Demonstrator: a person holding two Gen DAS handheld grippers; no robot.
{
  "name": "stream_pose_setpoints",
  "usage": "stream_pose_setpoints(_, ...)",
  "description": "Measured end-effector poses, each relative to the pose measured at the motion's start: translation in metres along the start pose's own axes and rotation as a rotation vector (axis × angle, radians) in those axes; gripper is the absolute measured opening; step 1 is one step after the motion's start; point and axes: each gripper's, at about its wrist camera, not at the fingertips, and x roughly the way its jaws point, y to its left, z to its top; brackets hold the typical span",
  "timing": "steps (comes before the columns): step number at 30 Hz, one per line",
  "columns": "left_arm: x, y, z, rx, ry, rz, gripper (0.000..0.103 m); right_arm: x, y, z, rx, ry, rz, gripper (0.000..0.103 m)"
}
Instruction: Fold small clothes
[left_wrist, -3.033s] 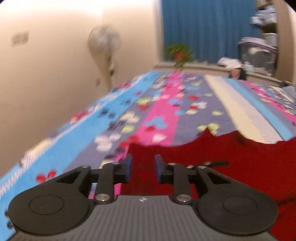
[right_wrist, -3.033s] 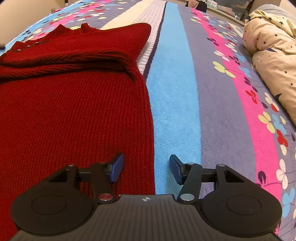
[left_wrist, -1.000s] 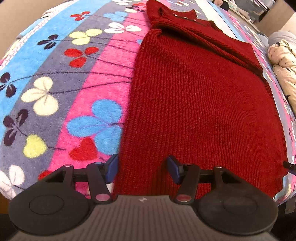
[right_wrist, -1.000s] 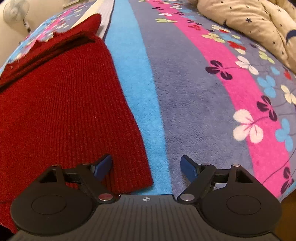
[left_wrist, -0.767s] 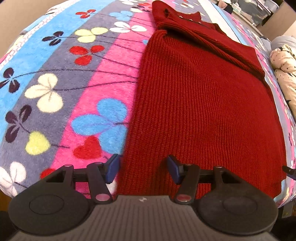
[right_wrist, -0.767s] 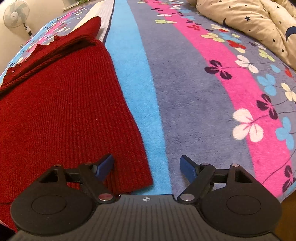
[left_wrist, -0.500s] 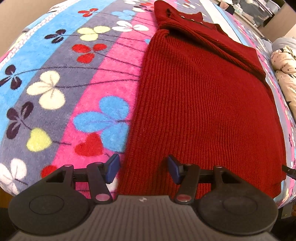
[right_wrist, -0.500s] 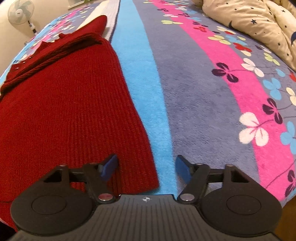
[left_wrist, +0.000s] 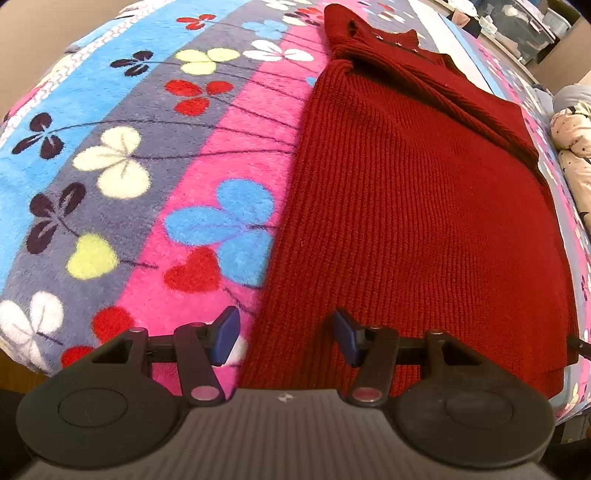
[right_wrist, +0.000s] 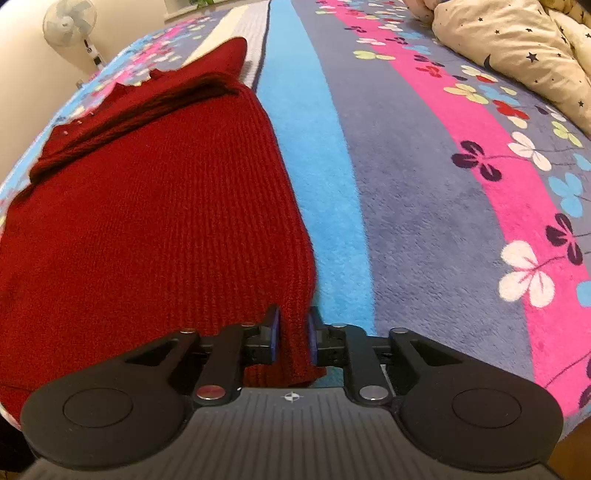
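A red knitted sweater (left_wrist: 413, 206) is laid flat on a bed covered by a striped, flower-printed blanket (left_wrist: 155, 184), with its hem toward the near edge of the bed and its collar at the far end. The sleeves appear to be already folded across the upper part.

The right hand-held gripper (right_wrist: 291, 334) is closed on the near right corner of the hem, a pinch of knit being squeezed between the blue pads (right_wrist: 274, 332). The left hand-held gripper (left_wrist: 284, 336) is held wide open at the near left corner, one finger over the blanket and the other over the knit, so that the side edge of the sweater lies between them; nothing is gripped yet.

The step in hand is judged to be the taking of both hem corners so that the lower half can be folded up toward the collar. For this to be done well, the left corner should be pinched as deeply as the right, both layers of knit being caught. The corners should then be lifted together, level with each other, and the hem carried straight forward and laid parallel to the shoulders, so that no skew or drag wrinkles are made in the loose knit.

No brand, label or readable writing is to be seen in either view.

A cream star-printed quilt (right_wrist: 517, 48) lies on the bed to the right, well apart from the sweater.
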Motion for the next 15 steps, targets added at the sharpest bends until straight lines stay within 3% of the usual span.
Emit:
stream_pose_setpoints(1, 0.0, 0.0, 0.0, 0.002, 0.0, 0.001, 0.061, 0.001, 0.002, -0.001, -0.013, 0.004, -0.011, 0.037)
stream_pose_setpoints(7, 0.002, -0.006, -0.003, 0.04, 0.002, 0.015, 0.059, 0.004, 0.006, -0.001, -0.038, 0.004, -0.017, 0.034)
stream_pose_setpoints(9, 0.002, -0.009, -0.004, 0.055, 0.0, 0.013, 0.05, 0.004, 0.007, -0.001, -0.052, -0.001, -0.012, 0.026)
stream_pose_setpoints(12, 0.0, -0.011, -0.005, 0.072, -0.018, 0.011, 0.019, 0.0, 0.01, -0.001, -0.062, -0.017, 0.001, 0.013)
stream_pose_setpoints(15, -0.016, -0.013, -0.004, 0.08, -0.12, 0.002, 0.014, -0.015, 0.0, 0.005, 0.027, -0.079, 0.096, 0.011)
